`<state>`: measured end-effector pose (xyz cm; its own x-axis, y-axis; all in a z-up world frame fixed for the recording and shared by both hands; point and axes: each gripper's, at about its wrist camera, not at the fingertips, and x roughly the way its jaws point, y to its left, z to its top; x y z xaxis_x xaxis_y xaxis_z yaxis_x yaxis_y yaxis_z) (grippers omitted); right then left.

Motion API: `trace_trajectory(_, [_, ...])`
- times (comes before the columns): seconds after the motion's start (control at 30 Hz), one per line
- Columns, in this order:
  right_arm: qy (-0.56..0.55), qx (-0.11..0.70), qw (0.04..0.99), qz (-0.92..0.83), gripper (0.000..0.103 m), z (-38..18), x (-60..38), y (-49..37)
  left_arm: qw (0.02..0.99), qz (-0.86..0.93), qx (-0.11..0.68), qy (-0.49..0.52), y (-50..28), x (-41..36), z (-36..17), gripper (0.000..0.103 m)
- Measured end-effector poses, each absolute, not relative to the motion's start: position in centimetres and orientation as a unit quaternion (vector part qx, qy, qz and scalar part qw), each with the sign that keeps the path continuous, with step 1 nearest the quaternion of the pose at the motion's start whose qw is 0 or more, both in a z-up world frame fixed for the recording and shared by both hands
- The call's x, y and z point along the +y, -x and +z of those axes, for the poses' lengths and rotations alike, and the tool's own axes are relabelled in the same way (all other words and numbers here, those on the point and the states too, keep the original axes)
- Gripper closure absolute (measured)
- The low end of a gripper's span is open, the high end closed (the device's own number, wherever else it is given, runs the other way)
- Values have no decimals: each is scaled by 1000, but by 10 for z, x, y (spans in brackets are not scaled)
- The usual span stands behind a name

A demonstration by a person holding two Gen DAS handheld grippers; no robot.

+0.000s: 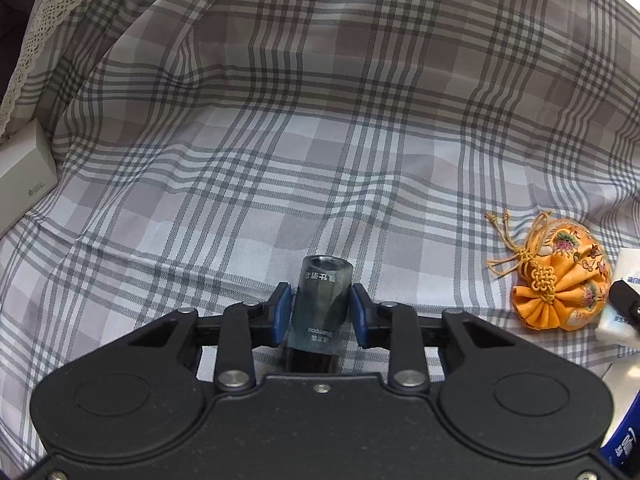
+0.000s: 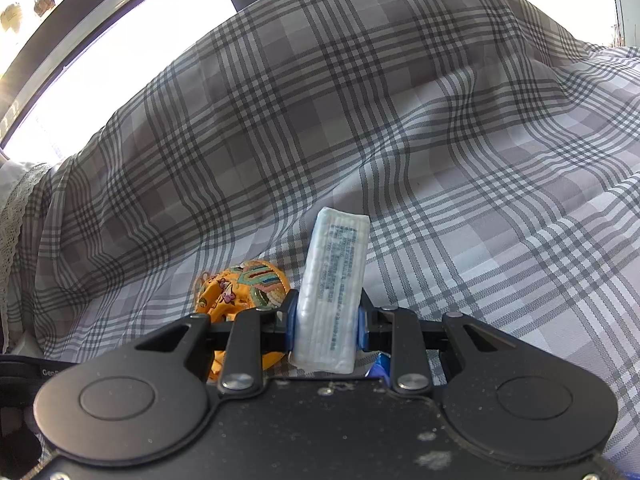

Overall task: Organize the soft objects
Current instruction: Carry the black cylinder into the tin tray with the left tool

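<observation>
My left gripper (image 1: 320, 312) is shut on a small dark translucent shampoo bottle (image 1: 322, 304), held above the grey plaid bedsheet (image 1: 280, 140). An orange embroidered drawstring pouch (image 1: 560, 276) lies on the sheet to its right. My right gripper (image 2: 328, 320) is shut on a white tissue pack (image 2: 332, 288) that stands upright between the blue pads. The orange pouch (image 2: 236, 284) lies just left of the right gripper, partly hidden behind its left finger. The tissue pack and the right gripper's finger show at the right edge of the left wrist view (image 1: 620, 308).
A white box (image 1: 24, 172) lies at the left edge of the sheet beside a lace-trimmed cloth (image 1: 44, 24). The plaid cover rises into a mound (image 2: 360, 60) ahead. A bright window with a dark frame (image 2: 100, 12) is behind it. A blue package (image 1: 624, 444) shows at lower right.
</observation>
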<state>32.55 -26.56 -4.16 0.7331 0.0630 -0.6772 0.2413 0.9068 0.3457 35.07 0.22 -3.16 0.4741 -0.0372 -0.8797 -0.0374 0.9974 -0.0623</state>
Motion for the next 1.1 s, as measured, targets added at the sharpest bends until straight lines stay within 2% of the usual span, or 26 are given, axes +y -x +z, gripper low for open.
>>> trace_trajectory(0.63, [-216,364,904,-52,77,-43,-266,-327,873,-40,481,63,-282,19,29,76])
trace_trajectory(1.1, [-213,356,908,-52,77,-40,-265,-322,870,-119,473,72,-126,23,62,76])
